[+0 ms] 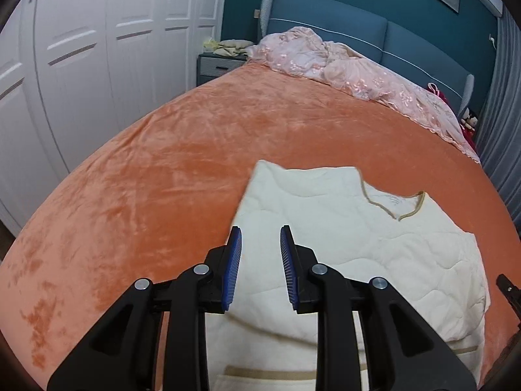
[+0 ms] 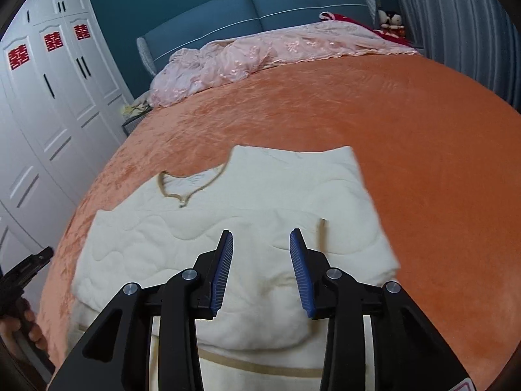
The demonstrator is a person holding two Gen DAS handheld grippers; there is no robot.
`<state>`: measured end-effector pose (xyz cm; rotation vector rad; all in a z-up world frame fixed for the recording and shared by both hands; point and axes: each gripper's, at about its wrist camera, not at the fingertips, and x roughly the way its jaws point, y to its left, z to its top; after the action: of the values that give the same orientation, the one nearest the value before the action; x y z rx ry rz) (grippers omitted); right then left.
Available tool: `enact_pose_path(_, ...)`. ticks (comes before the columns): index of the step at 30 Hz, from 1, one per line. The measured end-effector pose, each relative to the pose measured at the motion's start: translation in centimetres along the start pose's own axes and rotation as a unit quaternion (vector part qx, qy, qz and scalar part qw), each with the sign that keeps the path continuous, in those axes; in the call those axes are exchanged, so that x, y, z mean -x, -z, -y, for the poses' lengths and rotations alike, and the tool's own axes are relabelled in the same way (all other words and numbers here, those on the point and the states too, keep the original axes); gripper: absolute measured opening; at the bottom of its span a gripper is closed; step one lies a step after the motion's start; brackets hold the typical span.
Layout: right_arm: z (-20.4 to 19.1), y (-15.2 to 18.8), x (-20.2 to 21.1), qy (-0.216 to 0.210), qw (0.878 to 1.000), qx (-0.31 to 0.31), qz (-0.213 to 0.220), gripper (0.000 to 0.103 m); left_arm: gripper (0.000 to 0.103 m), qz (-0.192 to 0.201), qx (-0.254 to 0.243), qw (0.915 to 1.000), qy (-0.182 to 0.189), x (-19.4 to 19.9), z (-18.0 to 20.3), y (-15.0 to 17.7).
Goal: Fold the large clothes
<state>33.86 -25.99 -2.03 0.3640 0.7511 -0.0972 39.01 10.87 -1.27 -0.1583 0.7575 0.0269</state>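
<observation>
A cream quilted top point(image 1: 342, 228) point(image 2: 260, 189) with a tan V-neck trim point(image 1: 397, 208) point(image 2: 182, 192) lies flat on the orange bed cover point(image 1: 162, 169) point(image 2: 423, 163), its sides folded inward. My left gripper point(image 1: 260, 231) hovers over the top's left part, jaws apart, blue pads point(image 1: 234, 260) bare. Over the top's lower right part, my right gripper point(image 2: 261, 233) is open too, with nothing between its pads point(image 2: 299, 260). Each gripper shows at the edge of the other's view: the right gripper's tip point(image 1: 508, 290), and the left gripper point(image 2: 29, 267) held by a hand.
A heap of pink lace bedding point(image 1: 342, 65) point(image 2: 260, 52) lies along the blue headboard point(image 1: 325, 16). White wardrobe doors point(image 1: 81, 65) point(image 2: 49, 114) stand left of the bed, beside a small nightstand point(image 1: 218, 65). Grey curtains point(image 2: 456, 16) hang on the right.
</observation>
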Motion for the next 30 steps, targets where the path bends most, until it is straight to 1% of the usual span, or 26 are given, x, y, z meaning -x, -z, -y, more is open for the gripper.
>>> enact_pose_path(1,-1.1,-0.3,-1.1,-0.009,1.000,0.010,-0.012,0.033,0.024,-0.010,-0.004,0.9999,0.006,-1.0,1.0,-0.3)
enact_pose_path(2,-2.2,-0.4,-2.3,-0.007,0.999,0.025,-0.020,0.033,0.024,-0.025,-0.008,0.9996,0.012,-2.3,1.8,-0.3)
enact_pose_path(3,-3.0,-0.3,-3.4,0.001,0.999,0.041,-0.026,0.032,0.024,-0.042,-0.010,0.9989,0.021,-3.6,2.5,-0.2)
enact_pose_path(4,-3.5,-0.1,-4.7,0.011,0.998,0.055,-0.035,0.032,0.024,-0.056,-0.009,0.9982,0.021,-4.8,3.1,0.2)
enact_pose_path(6,-3.4,0.8,-6.9,0.026,0.996,0.064,-0.055,0.032,0.024,-0.074,-0.013,0.9969,0.022,-6.7,4.1,1.4)
enact_pose_path(8,-2.4,1.9,-8.7,0.038,0.995,0.066,-0.069,0.027,0.024,-0.081,-0.025,0.9964,0.007,-8.3,4.6,2.8)
enact_pose_path(10,-1.4,2.9,-9.4,0.028,0.995,0.065,-0.067,0.023,0.024,-0.068,-0.037,0.9970,0.002,-9.2,4.7,4.2)
enact_pose_path(12,-0.7,3.2,-9.5,0.013,0.997,0.051,-0.063,0.022,0.025,-0.052,-0.046,0.9976,-0.001,-9.4,4.8,4.9)
enact_pose_path(14,-0.5,3.3,-9.7,0.008,0.997,0.046,-0.061,0.022,0.025,-0.042,-0.051,0.9978,-0.004,-9.5,4.9,5.3)
enact_pose_path(19,-0.7,3.8,-10.0,0.012,0.998,0.053,-0.045,0.022,0.025,-0.022,-0.050,0.9985,-0.004,-9.4,4.9,6.0)
enact_pose_path(25,-0.8,3.9,-10.0,0.014,0.998,0.055,-0.037,0.022,0.025,-0.014,-0.052,0.9985,-0.009,-9.4,5.0,6.2)
enact_pose_path(27,-0.5,3.5,-9.8,0.004,0.998,0.046,-0.040,0.022,0.026,-0.018,-0.041,0.9990,0.002,-9.0,4.7,5.7)
enact_pose_path(29,-0.2,2.5,-9.0,-0.004,0.998,0.031,-0.048,0.023,0.033,-0.028,-0.020,0.9989,0.032,-8.0,3.7,4.6)
enact_pose_path(30,-0.4,1.9,-8.3,0.000,0.998,0.031,-0.046,0.029,0.037,-0.025,-0.012,0.9988,0.040,-7.3,3.1,3.7)
